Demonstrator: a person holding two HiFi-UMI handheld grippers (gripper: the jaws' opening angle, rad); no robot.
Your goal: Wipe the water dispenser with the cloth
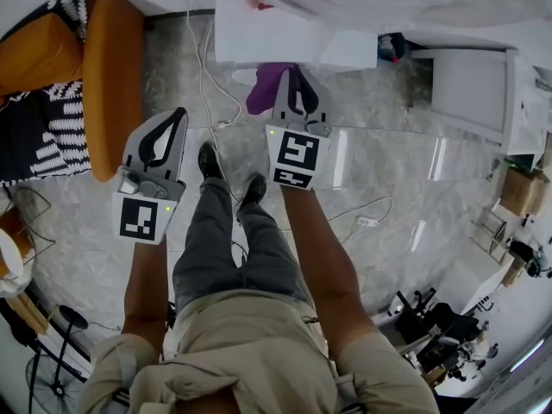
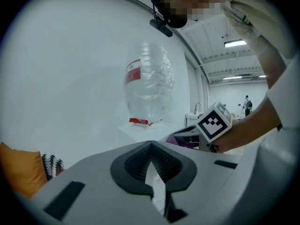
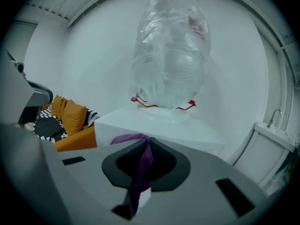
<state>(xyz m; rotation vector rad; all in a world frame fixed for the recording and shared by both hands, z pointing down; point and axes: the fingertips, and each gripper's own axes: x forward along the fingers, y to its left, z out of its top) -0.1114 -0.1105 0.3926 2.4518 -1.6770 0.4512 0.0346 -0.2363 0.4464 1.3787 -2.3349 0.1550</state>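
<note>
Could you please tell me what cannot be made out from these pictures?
- Front and taps of the water dispenser: hidden behind the right gripper body in the right gripper view; head view shows only its top.
- Extent of the cloth: pinched inside the shut jaws, right gripper view.
- Label print on the bottle: blurred, left gripper view.

My left gripper (image 1: 178, 113) and right gripper (image 1: 293, 74) are pale grey with black pads, and each carries a cube (image 1: 297, 158) of black-and-white square markers. The cloth (image 1: 263, 90) is purple. The water dispenser (image 1: 285, 37) is white. Its bottle (image 3: 169, 55) is clear, with a red label and red trim at the neck. The sofa (image 1: 112, 76) is orange and the throw (image 1: 39, 136) is black-and-white striped. The floor (image 1: 388, 171) is marbled grey. My trousers (image 1: 220, 240) are grey and my shoes (image 1: 208, 159) are black.
</note>
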